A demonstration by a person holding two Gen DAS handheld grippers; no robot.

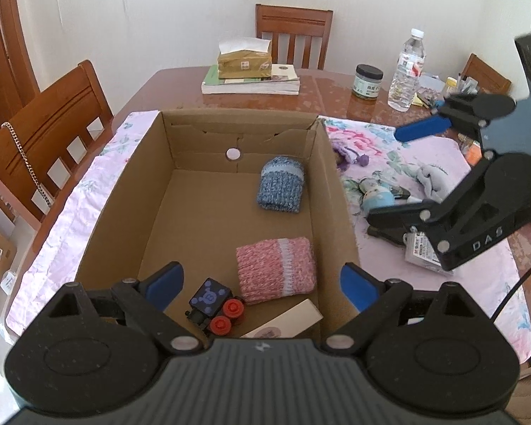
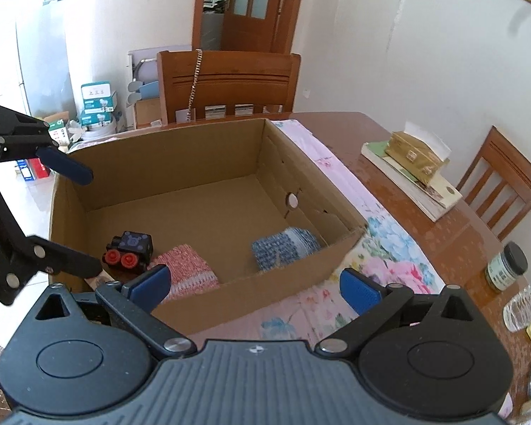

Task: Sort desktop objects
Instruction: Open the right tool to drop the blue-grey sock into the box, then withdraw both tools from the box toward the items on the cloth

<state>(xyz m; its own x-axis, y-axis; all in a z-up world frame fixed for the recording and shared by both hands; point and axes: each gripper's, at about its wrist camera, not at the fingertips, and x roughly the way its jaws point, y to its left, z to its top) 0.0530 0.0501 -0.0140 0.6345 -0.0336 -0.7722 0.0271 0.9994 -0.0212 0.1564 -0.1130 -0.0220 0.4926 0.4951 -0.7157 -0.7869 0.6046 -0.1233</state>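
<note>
An open cardboard box stands on a floral cloth. Inside lie a blue knitted roll, a pink knitted roll, a black toy with red wheels and a pale card. My left gripper is open and empty above the box's near edge. My right gripper is open and empty over the box's near wall; in the left wrist view it hangs right of the box above small plush toys.
On the cloth right of the box lie a purple knitted item, a grey plush and a small packet. On the wooden table stand a tissue pack on books, a jar and a water bottle. Chairs surround the table.
</note>
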